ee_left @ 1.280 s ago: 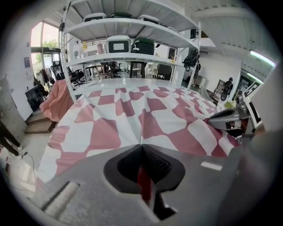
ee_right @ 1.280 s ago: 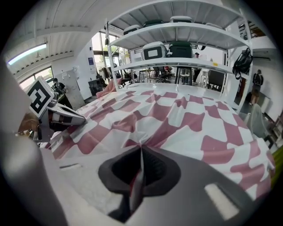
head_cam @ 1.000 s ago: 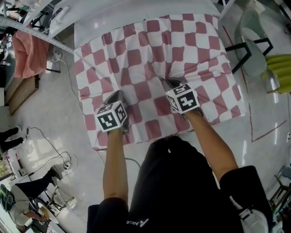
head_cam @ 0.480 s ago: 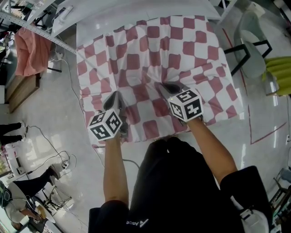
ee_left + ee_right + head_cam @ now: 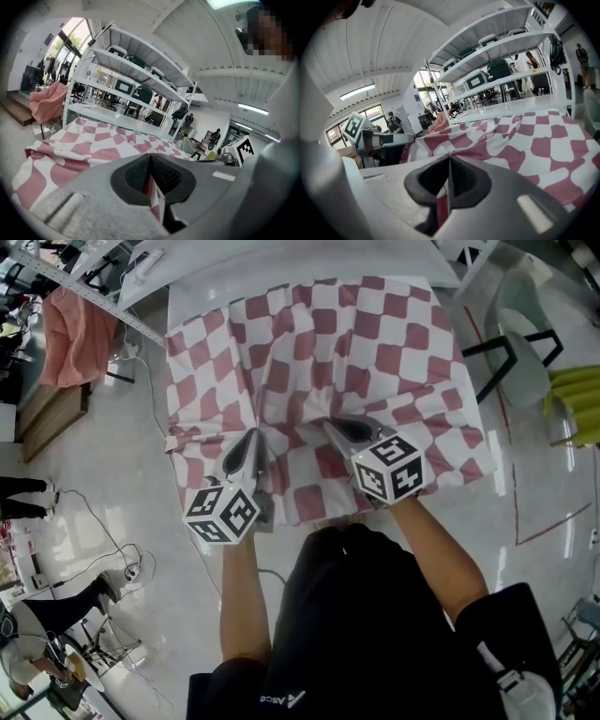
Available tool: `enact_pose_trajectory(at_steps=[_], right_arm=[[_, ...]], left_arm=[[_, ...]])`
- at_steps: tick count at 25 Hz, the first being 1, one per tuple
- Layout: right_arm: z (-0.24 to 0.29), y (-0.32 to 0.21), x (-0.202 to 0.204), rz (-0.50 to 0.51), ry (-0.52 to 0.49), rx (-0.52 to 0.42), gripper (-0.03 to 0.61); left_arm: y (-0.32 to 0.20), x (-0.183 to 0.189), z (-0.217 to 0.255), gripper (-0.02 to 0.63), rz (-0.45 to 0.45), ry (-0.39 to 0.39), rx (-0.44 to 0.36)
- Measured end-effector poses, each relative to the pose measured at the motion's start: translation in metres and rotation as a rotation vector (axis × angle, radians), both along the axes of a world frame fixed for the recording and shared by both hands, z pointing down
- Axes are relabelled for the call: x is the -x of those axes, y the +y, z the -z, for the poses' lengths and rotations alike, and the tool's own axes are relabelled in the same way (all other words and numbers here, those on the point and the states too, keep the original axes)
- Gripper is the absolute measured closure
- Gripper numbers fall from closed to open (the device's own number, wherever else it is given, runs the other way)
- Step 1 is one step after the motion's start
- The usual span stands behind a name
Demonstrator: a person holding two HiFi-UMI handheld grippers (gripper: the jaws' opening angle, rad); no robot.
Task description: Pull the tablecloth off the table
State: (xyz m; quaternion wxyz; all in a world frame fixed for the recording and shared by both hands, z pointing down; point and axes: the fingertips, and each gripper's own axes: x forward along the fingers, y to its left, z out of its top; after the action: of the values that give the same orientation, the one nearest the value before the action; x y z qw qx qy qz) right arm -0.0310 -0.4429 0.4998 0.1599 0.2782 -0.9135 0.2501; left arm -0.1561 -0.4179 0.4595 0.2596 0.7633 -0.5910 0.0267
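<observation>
- Both tongs were found closed on the tablecloth (image 5: 347, 343). The left tongs (image 5: 251, 439) pinched a fold of its near hem at about 7 o'clock, and the right tongs (image 5: 332, 427) pinched a second fold at about 5 o'clock. Each gripper view showed checked fabric nipped between the jaws.
- The tablecloth lay over most of the bench (image 5: 281, 266), with bare top showing only at 12 o'clock. Removal was judged far from complete.
- Risk one: each hold took only a thin fold. Drag from the large area resting on the bench could draw the fabric out of either tongs.
- Risk two: creases ran from both pinches toward 12 o'clock. If one hand led, the cloth would likely skew, bunch and catch on a bench corner.
- Risk three: the sides overhung at 9 and 3 o'clock, and a chair (image 5: 520, 352) stood near at 2 o'clock, so a sideways pull could snag there.
- Risk four: slack falling to the floor (image 5: 112, 521) at 6 o'clock could foul the person's feet.
</observation>
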Motion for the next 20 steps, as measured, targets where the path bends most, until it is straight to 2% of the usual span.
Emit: enact_pose_trajectory(at_steps=[10,16,20], right_arm=[[0.082,0.047,-0.032,0.020,-0.187,-0.130,0.572],[0.140,0.076,-0.046,0.035,-0.284,-0.220,0.572],[0.175,0.103,-0.053,0.047,-0.335,-0.287,0.572]], left_arm=[[0.055,-0.040,0.079,0.606,0.027,0.051,-0.196],[0.094,-0.039,0.135,0.606,0.069,0.066,-0.304],[0.123,-0.044,0.167,0.606,0.060,0.065,-0.389]])
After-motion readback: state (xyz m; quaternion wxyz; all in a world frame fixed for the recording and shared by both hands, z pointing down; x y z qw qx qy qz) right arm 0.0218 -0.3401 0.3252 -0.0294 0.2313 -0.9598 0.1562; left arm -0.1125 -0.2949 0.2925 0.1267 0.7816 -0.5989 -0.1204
